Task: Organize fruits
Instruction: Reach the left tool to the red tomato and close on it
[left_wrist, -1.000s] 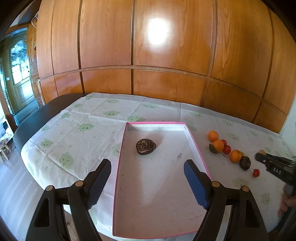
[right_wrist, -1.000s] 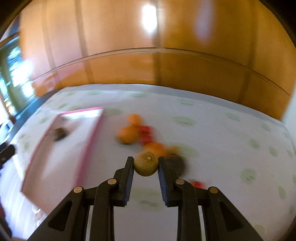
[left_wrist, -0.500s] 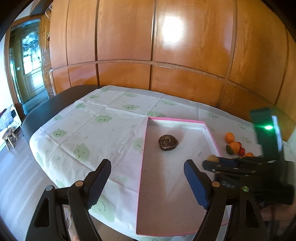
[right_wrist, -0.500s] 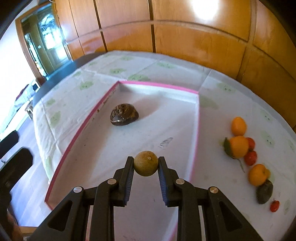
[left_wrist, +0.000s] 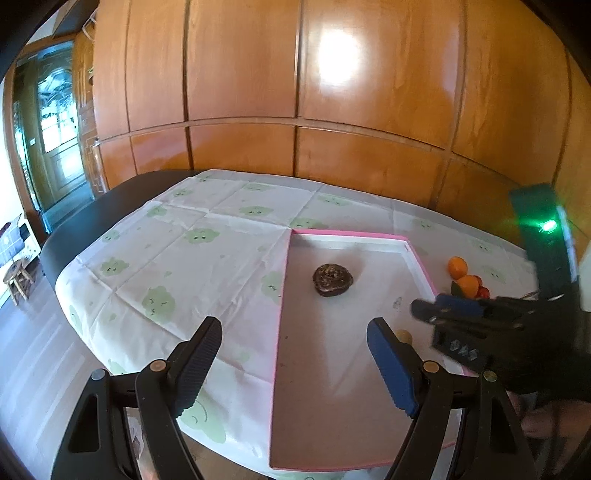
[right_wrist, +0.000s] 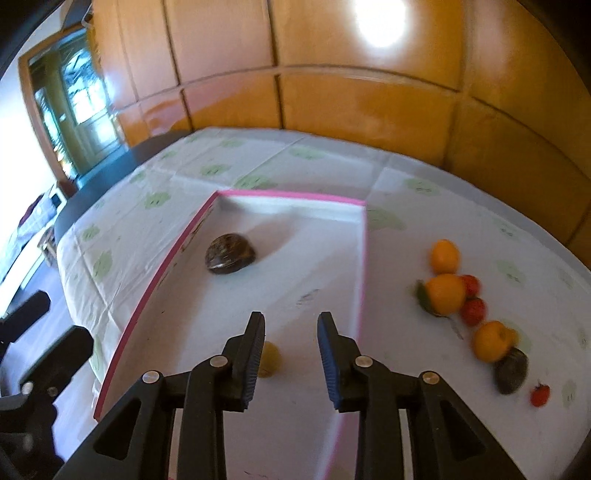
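A pink-rimmed shallow tray (left_wrist: 402, 241) (right_wrist: 288, 194) lies on the tablecloth. A dark wrinkled fruit (left_wrist: 333, 279) (right_wrist: 229, 253) rests in its far half. A small yellow-green round fruit (right_wrist: 269, 359) (left_wrist: 403, 336) lies on the tray floor, partly hidden behind a finger. My right gripper (right_wrist: 291, 345) is open and empty above the tray's near part; it shows in the left wrist view (left_wrist: 432, 308). My left gripper (left_wrist: 293, 354) is open and empty over the tray's left rim. Oranges (right_wrist: 445, 293), red tomatoes (right_wrist: 472, 311) and a dark fruit (right_wrist: 511, 371) lie right of the tray.
The table (left_wrist: 96, 218) carries a white cloth with green prints (left_wrist: 199, 236). Wooden wall panels (left_wrist: 332, 110) stand behind it. A doorway (left_wrist: 55, 129) is at the far left. The table's left and near edges drop to the floor.
My right gripper has opened and let go of the yellow-green fruit, which now lies on the tray floor. The right gripper has pulled back slightly. My left gripper stays open.
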